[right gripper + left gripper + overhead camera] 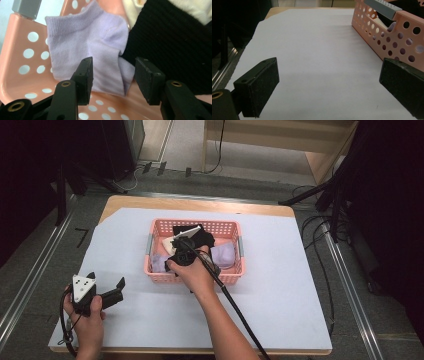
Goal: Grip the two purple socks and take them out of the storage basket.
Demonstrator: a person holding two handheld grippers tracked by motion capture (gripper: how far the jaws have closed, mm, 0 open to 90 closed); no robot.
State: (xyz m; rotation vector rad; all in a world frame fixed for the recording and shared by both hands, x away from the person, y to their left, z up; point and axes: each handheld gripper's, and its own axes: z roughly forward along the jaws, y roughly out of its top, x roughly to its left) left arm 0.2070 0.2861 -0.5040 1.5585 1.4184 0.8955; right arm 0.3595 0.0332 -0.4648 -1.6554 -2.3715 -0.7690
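My right claw (113, 80) is down in the pink basket (160, 276), jaws parted around a fold of the lilac sock (100, 47), not clenched. Black cloth (170, 45) lies beside the sock. My left claw (329, 87) hovers released over the white-covered tabletop (280, 285), just beside the basket.

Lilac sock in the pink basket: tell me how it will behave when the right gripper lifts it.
The lilac sock is thin knit, already creased, so it will likely droop limp from the right gripper, whose jaws stand open around a fold. It looks light, unlikely to slip. It may drag on the black garment it touches.
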